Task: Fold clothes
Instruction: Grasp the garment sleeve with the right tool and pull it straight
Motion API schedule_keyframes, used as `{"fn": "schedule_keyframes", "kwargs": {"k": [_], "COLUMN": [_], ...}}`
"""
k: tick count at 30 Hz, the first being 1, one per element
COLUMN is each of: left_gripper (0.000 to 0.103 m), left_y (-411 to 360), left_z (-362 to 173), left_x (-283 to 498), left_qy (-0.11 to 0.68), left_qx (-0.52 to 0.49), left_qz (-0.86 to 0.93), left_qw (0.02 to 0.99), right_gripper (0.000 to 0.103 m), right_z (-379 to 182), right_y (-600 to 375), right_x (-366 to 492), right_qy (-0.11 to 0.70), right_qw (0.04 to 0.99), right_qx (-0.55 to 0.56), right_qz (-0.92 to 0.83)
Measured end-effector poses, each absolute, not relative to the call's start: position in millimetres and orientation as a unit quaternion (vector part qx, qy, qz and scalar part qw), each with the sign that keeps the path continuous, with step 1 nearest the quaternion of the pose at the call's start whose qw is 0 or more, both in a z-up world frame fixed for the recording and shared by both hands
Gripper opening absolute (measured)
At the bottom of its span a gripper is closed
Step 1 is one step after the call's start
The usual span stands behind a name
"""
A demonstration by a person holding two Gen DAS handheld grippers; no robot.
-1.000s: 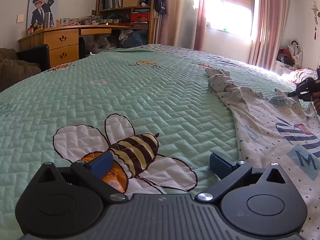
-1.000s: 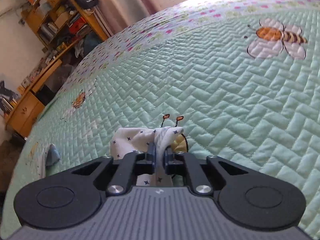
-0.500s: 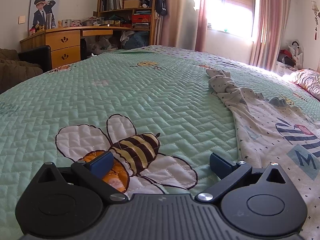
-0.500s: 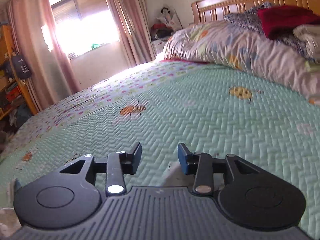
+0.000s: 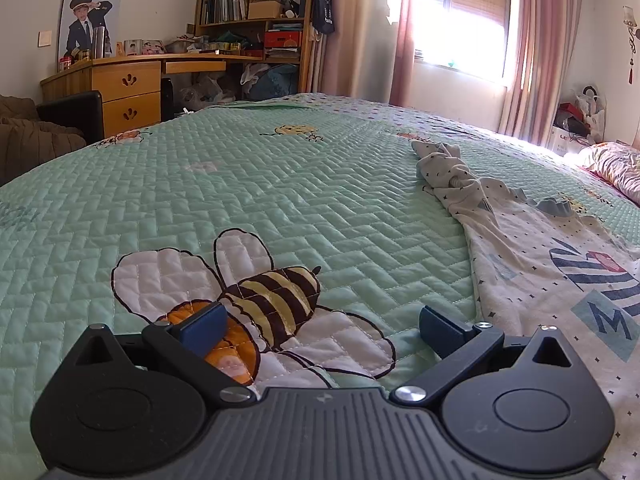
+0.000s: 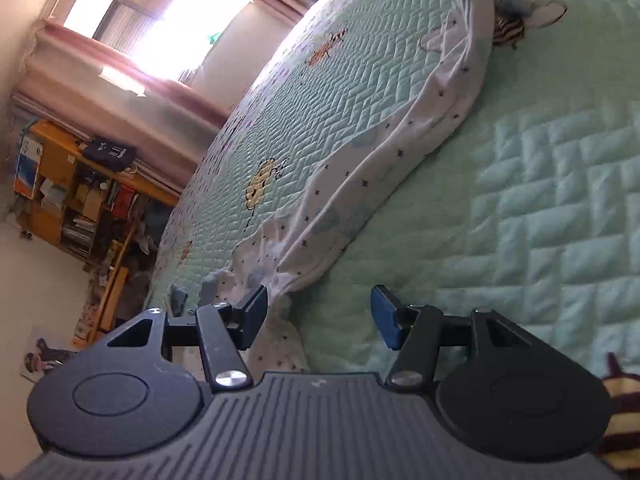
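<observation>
Mint-green quilted bedspread, herringbone stitching, with appliqué bees; we log one large bee at 6 o'clock in the left wrist view, directly ahead of our left gripper.

Garment: white cloth with small dark stars, striped and lettered print on its front. In the left wrist view it lies on the bed from 3 o'clock up toward 1 o'clock, its far end bunched into a twisted sleeve. In the right wrist view, which is rolled sideways, the same garment runs as a long rumpled band from 1 o'clock down to 7 o'clock.

Left gripper: released, fingers spread wide over the bee, nothing between them; the garment's edge is just beside its right finger.

Right gripper: jaws opening, only cloth edge and bedspread between them. The gathered end of the garment lies at its left finger; we cannot tell whether they touch.

Background: wooden desk and bookshelf at 11 o'clock, pink curtains and bright window at 1 o'clock.
</observation>
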State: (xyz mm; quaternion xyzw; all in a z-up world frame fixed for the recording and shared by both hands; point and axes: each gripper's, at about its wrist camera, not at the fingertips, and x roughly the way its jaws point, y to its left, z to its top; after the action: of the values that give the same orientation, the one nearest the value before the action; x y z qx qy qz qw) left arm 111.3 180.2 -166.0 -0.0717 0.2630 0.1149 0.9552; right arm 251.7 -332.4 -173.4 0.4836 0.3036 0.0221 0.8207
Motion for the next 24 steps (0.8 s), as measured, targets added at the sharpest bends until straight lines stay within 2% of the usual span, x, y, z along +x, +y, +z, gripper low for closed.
{"fn": "schedule_keyframes", "kwargs": {"k": [3,5,6,7,11,14,17,19,22,24], "left_gripper": [0.102,0.102,0.102,0.102,0.102,0.102,0.102,0.102,0.102,0.102], "left_y": [180.1,180.3,180.4,180.5,181.1,181.4,181.6,181.3,180.5,180.2], "left_z": [-166.2,-166.3,-166.3,-166.3,-166.6,-166.6,-166.4,-166.6,-166.4,-166.5], "left_x": [111.6,111.5,111.4,111.4,111.2,110.6,111.2,111.3,111.5,111.9], "left_qy": [0.264,0.264,0.264,0.264,0.263,0.262,0.262,0.262,0.262,0.263], "left_qx": [-0.072,-0.072,-0.073,-0.073,-0.074,-0.074,-0.074,-0.074,-0.072,-0.072], "left_qz": [0.115,0.115,0.115,0.115,0.114,0.114,0.114,0.114,0.115,0.115], "left_qw": [0.955,0.955,0.955,0.955,0.955,0.955,0.955,0.955,0.955,0.955], "right_gripper": [0.059,0.046,0.024,0.006,0.007,0.011,0.019,0.035,0.049,0.050], "right_z": [-175.2,-175.9,-176.3,-176.6,-174.2,-177.5,-167.6,-159.9,-161.0,-169.4], "right_y": [-328.1,-327.4,-329.5,-331.3,-335.2,-347.2,-361.9,-373.6,-408.6,-434.5], "right_x": [276.3,286.1,288.5,286.5,253.4,227.6,210.0,205.6,208.4,214.6], "right_qy": [0.301,0.299,0.303,0.302,0.280,0.274,0.256,0.239,0.203,0.179], "right_qw": [0.812,0.815,0.815,0.815,0.829,0.825,0.842,0.852,0.831,0.798], "right_qx": [0.501,0.496,0.493,0.493,0.479,0.491,0.468,0.454,0.504,0.564], "right_qz": [0.014,-0.005,-0.025,-0.040,-0.064,-0.056,-0.082,-0.101,-0.117,-0.116]}}
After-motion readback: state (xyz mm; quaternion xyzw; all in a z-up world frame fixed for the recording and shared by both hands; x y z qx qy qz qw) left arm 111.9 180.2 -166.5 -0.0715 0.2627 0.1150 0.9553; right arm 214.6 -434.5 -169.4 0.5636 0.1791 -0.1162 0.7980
